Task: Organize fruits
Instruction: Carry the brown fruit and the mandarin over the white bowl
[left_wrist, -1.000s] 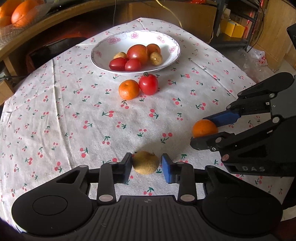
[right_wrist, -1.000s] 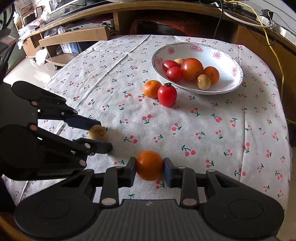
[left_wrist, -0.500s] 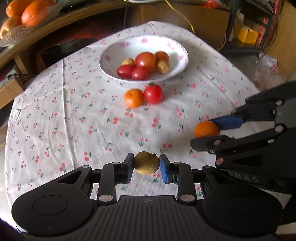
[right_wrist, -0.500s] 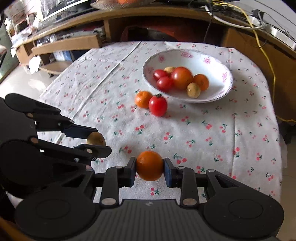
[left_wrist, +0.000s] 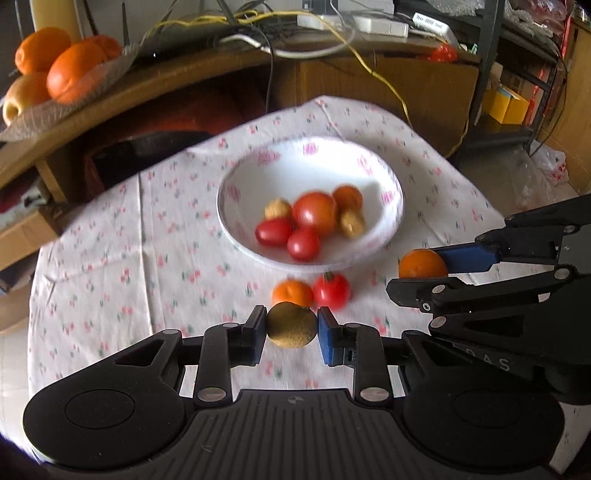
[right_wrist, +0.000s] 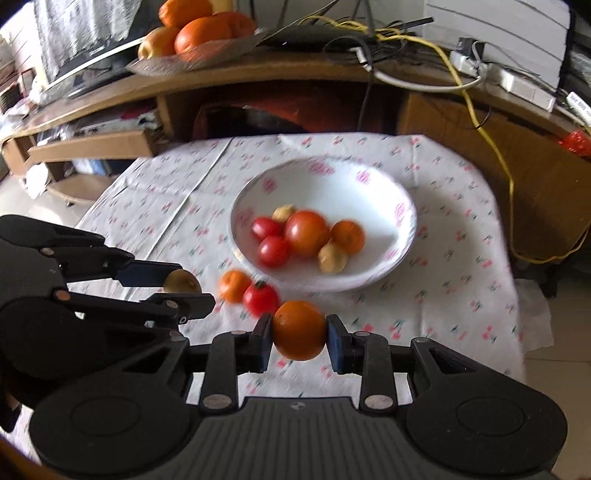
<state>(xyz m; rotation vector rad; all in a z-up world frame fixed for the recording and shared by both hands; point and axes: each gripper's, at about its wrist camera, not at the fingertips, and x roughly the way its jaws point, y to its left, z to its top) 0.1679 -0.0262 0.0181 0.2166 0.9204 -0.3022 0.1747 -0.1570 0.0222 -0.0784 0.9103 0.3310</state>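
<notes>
My left gripper (left_wrist: 291, 328) is shut on a small brown-yellow fruit (left_wrist: 292, 325), held above the cherry-print tablecloth (left_wrist: 122, 236). My right gripper (right_wrist: 298, 334) is shut on an orange (right_wrist: 299, 329), also lifted off the cloth. Each gripper shows in the other's view: the right gripper (left_wrist: 428, 277) with its orange (left_wrist: 421, 264), the left gripper (right_wrist: 184, 290) with its brown fruit (right_wrist: 181, 281). Ahead sits a white flowered bowl (left_wrist: 380, 177) (right_wrist: 332, 184) holding tomatoes, an orange and small brown fruits. A small orange (left_wrist: 291, 293) (right_wrist: 233, 285) and a red tomato (left_wrist: 331, 290) (right_wrist: 260, 298) lie on the cloth before the bowl.
A curved wooden shelf (left_wrist: 184, 77) runs behind the table, with a dish of oranges (left_wrist: 70, 70) (right_wrist: 207, 31) on it. Cables and a power strip (right_wrist: 513, 81) lie on the shelf. Floor shows off the table's right edge (left_wrist: 532, 173).
Both grippers have risen from the cloth with their fruits and tilted up, moving forward toward the bowl. The shelf and oranges behind have come into view.
</notes>
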